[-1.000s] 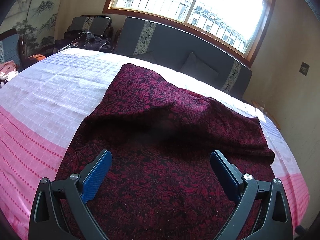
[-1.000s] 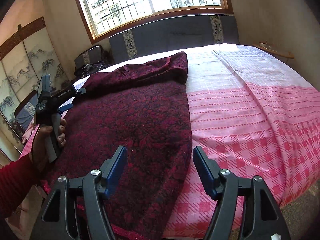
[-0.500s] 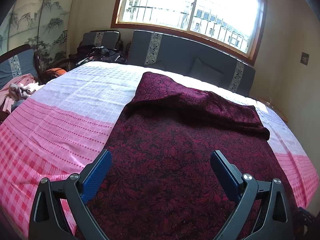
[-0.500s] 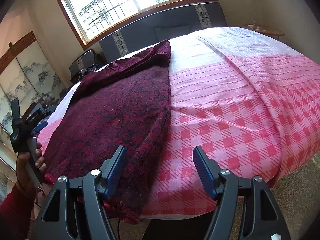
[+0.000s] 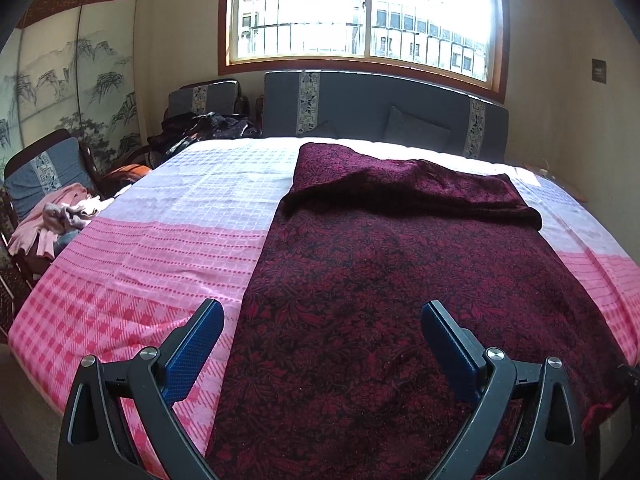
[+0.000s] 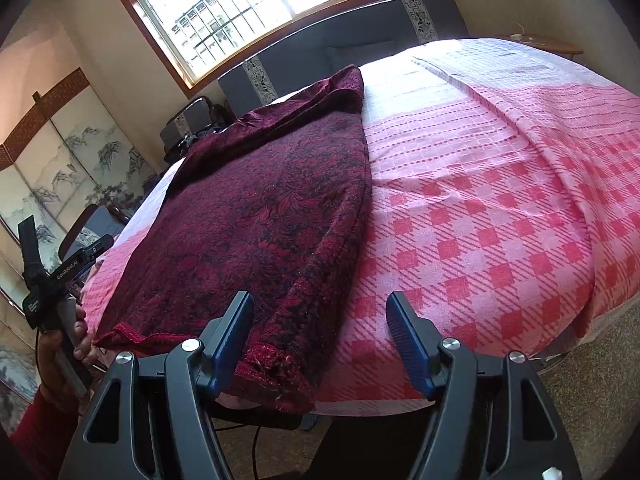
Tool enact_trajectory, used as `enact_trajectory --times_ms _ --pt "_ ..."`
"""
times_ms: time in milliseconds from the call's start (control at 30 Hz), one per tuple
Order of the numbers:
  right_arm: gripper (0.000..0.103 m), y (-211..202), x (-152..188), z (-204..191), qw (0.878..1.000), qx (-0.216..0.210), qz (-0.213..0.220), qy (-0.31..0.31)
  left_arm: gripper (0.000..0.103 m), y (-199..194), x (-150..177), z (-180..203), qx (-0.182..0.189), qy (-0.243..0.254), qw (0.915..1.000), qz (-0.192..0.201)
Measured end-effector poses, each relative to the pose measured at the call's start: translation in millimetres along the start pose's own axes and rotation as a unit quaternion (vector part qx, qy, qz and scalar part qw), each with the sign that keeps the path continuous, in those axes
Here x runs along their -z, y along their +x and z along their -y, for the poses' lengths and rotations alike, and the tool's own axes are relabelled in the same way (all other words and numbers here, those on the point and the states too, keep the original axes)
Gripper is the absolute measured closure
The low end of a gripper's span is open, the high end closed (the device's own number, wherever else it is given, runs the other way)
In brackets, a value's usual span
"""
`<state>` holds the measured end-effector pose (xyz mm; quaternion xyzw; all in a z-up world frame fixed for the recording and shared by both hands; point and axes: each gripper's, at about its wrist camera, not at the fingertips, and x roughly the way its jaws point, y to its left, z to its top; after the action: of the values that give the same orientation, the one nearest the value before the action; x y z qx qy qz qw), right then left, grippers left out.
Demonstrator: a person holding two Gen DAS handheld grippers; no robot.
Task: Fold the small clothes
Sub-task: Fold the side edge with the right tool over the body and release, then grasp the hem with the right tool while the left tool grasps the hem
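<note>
Dark red floral garment [image 5: 400, 280] lengthwise on the pink checked bedspread [image 5: 140, 272], far end doubled over.

One fold looks made at the headboard end; the near hem hangs over the bed edge, unfolded. Left gripper [image 5: 322, 350] and right gripper [image 6: 320, 332] hover with fingers spread, grasping nothing.

We read one legible marking: "GenRobot.AI" in white letters along the black body of the left gripper [image 6: 60, 264], seen from the right wrist view where a hand [image 6: 60, 344] holds it. A small white label lower on the same body is too blurred for us to read. We find no other legible text in either view.
</note>
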<state>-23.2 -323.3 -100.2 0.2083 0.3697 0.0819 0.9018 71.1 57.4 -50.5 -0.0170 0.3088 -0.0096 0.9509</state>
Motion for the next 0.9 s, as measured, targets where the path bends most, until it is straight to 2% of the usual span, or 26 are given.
enact_trajectory --times_ms 133,267,367,500,567,633,767,900 --pt "0.037 0 1 0 1.000 -0.010 -0.003 -0.001 0.005 0 6 -10 0.007 0.010 0.9998 -0.018" --pt "0.037 2 -1 0 1.000 -0.021 -0.014 0.000 0.005 8 14 -35 0.072 -0.018 0.9945 -0.074" --pt "0.037 4 -4 2 0.999 -0.030 -0.022 0.006 0.005 20 19 -59 0.140 -0.062 0.9806 -0.123" --pt "0.037 5 -8 7 0.998 -0.043 -0.029 0.017 0.006 30 26 -88 0.185 -0.111 0.9642 -0.154" --pt "0.037 5 -9 12 0.998 -0.054 -0.032 0.029 0.006 35 29 -100 0.190 -0.127 0.9585 -0.170" --pt "0.037 5 -10 16 0.996 -0.067 -0.036 0.041 0.006 37 33 -111 0.213 -0.147 0.9494 -0.178" --pt "0.037 7 -11 19 0.994 -0.085 -0.041 0.050 0.007 34 34 -115 0.256 -0.138 0.9366 -0.195" --pt "0.039 12 -14 21 0.989 -0.119 -0.060 0.060 0.007 31 38 -109 0.321 -0.145 0.9086 -0.224"
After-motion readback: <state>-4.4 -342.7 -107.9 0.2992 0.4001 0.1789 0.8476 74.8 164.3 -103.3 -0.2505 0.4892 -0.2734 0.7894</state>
